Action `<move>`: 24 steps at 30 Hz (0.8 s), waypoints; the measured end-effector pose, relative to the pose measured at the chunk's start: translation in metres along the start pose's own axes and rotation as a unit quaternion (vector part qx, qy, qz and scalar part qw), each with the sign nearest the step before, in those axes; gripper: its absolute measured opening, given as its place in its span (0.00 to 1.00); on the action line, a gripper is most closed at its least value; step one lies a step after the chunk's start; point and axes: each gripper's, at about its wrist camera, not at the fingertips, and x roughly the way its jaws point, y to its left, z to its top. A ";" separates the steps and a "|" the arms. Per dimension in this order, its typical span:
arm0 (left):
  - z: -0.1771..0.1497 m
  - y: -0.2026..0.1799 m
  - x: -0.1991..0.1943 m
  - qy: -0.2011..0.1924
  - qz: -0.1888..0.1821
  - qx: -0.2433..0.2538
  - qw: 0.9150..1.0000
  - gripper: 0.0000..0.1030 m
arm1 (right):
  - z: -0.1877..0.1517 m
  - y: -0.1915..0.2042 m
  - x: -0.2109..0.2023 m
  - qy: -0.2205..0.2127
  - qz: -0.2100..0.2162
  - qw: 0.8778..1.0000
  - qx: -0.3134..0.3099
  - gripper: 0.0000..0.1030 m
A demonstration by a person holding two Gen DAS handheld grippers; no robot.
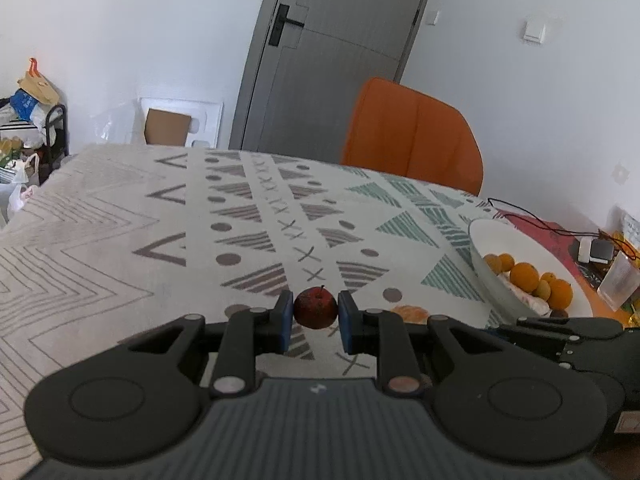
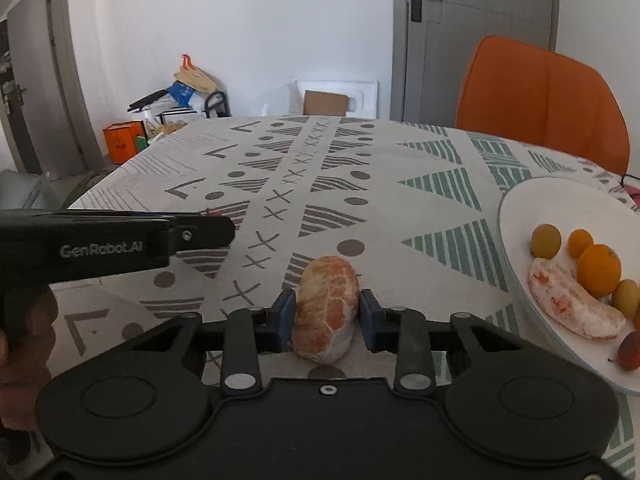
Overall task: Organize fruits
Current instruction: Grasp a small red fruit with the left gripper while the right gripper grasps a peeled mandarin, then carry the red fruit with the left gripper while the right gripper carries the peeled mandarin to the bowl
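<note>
Left wrist view. Your left gripper (image 1: pixel 316 312) is clamped narrow on a small dark red fruit (image 1: pixel 316 307) with a stem, both blue pads touching its sides. It sits over the patterned tablecloth (image 1: pixel 120 240). At 3 o'clock from that fruit, just beside the gripper's right finger, lies a peeled citrus piece (image 1: pixel 410 314), partly hidden by the linkage. Farther toward 3 o'clock stands the white bowl (image 1: pixel 486 276), holding several oranges (image 1: pixel 524 276) and a pale peeled segment. At the bowl's near side you see the black body of your right gripper (image 1: pixel 568 340); its fingertips are hidden here. At 1 o'clock, beyond the table edge, stands an orange chair (image 1: pixel 412 136); at 12 o'clock, a grey door (image 1: pixel 320 60).

Right wrist view. Your right gripper (image 2: pixel 326 316) has its pads against a peeled citrus piece (image 2: pixel 326 308), which rests on the tablecloth (image 2: pixel 360 160); the pale, orange-veined piece fills the space between the fingers. At 3 o'clock the white bowl (image 2: pixel 516 216) holds oranges (image 2: pixel 598 270), smaller yellowish fruits (image 2: pixel 546 241), a long peeled segment (image 2: pixel 572 308) and a small red fruit (image 2: pixel 630 350) at the near rim. At 9 o'clock your left gripper (image 2: pixel 120 240) shows side-on, its tips out of sight. The orange chair (image 2: pixel 540 92) stands at 1 o'clock.
</note>
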 end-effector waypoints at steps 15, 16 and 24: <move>0.015 -0.028 -0.026 -0.027 -0.006 0.016 0.999 0.21 | 0.009 -0.019 -0.048 -0.057 0.000 0.998 0.032 0.18; 0.015 -0.030 -0.027 -0.028 -0.007 0.019 0.999 0.21 | 0.009 -0.021 -0.049 -0.061 0.000 0.997 0.036 0.18; 0.020 -0.051 -0.024 -0.028 -0.014 0.034 0.999 0.22 | 0.011 -0.049 -0.065 -0.089 -0.015 0.994 0.062 0.18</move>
